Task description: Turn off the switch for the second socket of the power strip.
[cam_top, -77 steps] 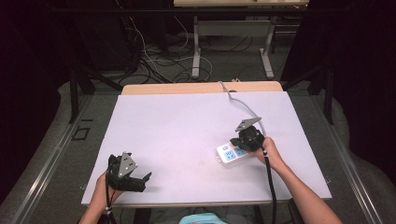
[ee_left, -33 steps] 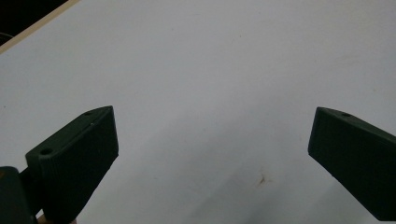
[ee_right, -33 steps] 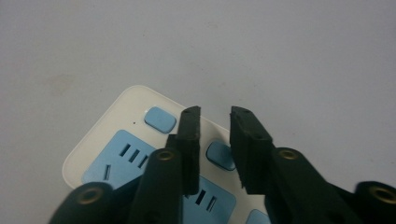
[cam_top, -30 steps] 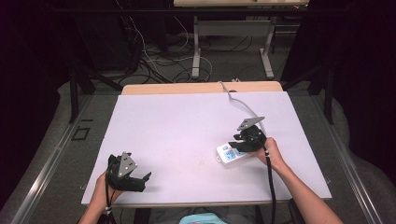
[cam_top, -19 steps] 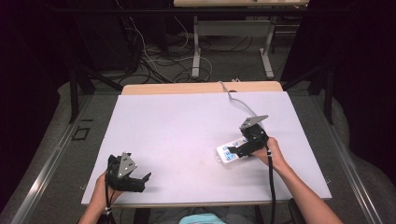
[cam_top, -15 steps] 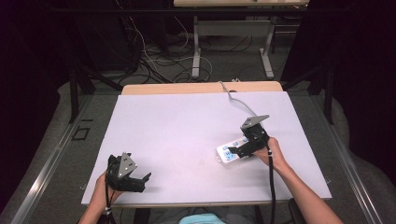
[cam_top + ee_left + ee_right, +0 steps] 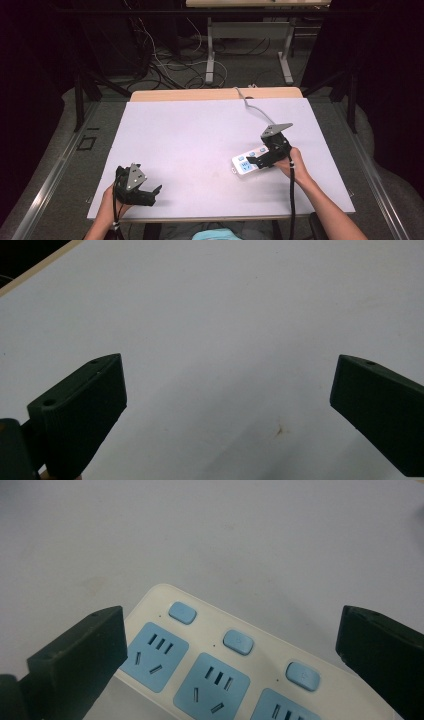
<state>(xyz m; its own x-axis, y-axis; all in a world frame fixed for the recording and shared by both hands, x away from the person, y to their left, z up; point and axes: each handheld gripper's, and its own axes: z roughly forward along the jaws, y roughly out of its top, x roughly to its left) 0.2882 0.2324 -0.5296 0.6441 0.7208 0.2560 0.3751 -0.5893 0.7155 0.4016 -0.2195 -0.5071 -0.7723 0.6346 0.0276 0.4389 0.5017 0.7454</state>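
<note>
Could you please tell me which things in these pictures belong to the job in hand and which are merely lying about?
Part of the job:
- white power strip with blue sockets and buttons
- right gripper, jaws just opened wide, either side of the strip, pads clear of it

Lying about:
- left gripper, open, idle on the table
- tangled cables on the floor beyond

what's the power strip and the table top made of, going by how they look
Power strip: looks like moulded plastic, a smooth cream-white shell with matte light-blue socket faces and rounded blue buttons. Table top: probably a matte white laminate or coated board, flat and even with faint stains; a wood-coloured strip shows along its far edge.
</note>
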